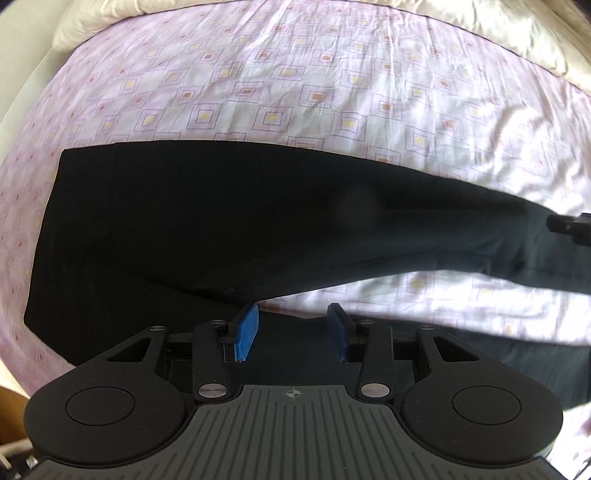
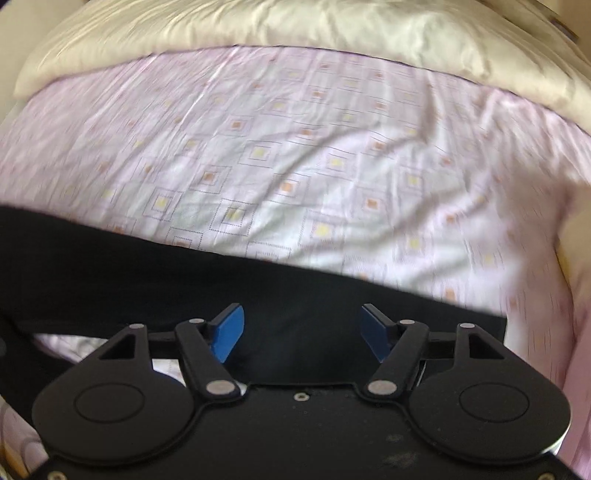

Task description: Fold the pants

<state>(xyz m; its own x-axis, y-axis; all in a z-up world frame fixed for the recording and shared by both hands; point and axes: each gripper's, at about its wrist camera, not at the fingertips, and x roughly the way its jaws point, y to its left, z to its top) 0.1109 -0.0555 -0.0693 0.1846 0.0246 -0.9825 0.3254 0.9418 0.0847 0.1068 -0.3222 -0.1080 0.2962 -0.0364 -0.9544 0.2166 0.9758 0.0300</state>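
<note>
Black pants (image 1: 229,221) lie flat on the bed, waistband at the left, two legs running right and apart. My left gripper (image 1: 293,328) is open with blue pads, over the near leg close to the crotch. My right gripper (image 2: 301,332) is open wide over the far leg (image 2: 258,295) near its hem. Part of the right gripper shows at the right edge of the left wrist view (image 1: 570,225). Neither gripper holds cloth.
The bed has a pink sheet with a square pattern (image 1: 295,92). Cream pillows or a duvet (image 2: 295,29) lie along the far edge. The bed's right edge (image 2: 569,258) drops off beside the pant hem.
</note>
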